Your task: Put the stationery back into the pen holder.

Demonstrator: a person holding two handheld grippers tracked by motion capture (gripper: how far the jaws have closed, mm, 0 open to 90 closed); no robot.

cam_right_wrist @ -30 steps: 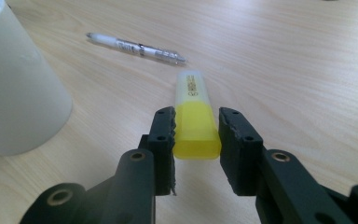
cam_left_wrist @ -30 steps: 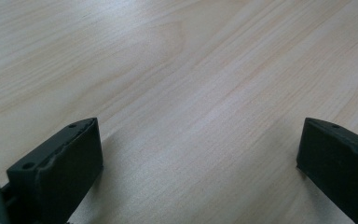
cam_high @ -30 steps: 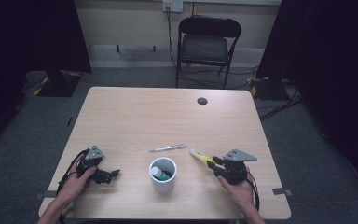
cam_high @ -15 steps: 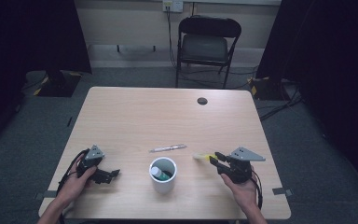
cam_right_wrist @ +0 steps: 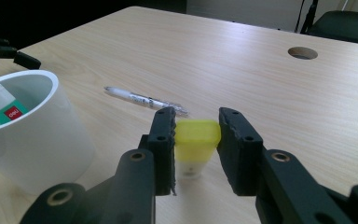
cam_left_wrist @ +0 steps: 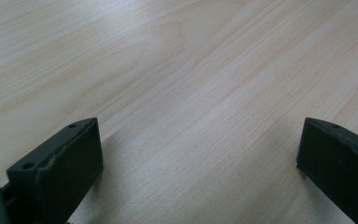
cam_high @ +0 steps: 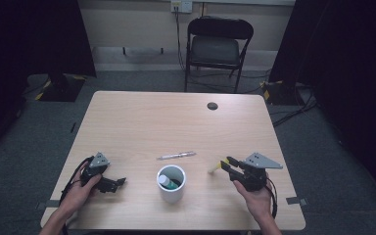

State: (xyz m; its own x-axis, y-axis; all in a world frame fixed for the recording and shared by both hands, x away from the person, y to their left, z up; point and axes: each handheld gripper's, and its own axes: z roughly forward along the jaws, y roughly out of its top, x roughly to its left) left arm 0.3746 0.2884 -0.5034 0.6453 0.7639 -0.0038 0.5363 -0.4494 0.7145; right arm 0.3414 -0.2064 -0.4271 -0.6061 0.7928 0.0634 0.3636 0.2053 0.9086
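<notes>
Jaws of the right gripper (cam_right_wrist: 196,122) clamp a yellow highlighter (cam_right_wrist: 195,140) by its cap end, pads pressing on both sides, the pale barrel hanging below them toward the wooden table (cam_right_wrist: 242,60). From the high view, the right gripper (cam_high: 227,162) sits near the table's front right, a person's right hand (cam_high: 254,196) beneath it, and the highlighter (cam_high: 216,167) juts from the jaws toward the middle of the table, tilted with its pale end low.

Just beside it, toward the centre, stands a white cup (cam_high: 171,184), upright, with a white tube bearing a green and red label (cam_high: 166,182) leaning inside; the right gripper view shows that cup (cam_right_wrist: 32,144) at the left edge with the tube (cam_right_wrist: 0,105) in it. A clear pen (cam_high: 176,155) lies flat on the table just beyond the cup, apart from it.

At the front left, the left gripper (cam_high: 120,182) rests low on the table in the left hand (cam_high: 81,188). Its jaws stand wide apart with bare wood between them.
</notes>
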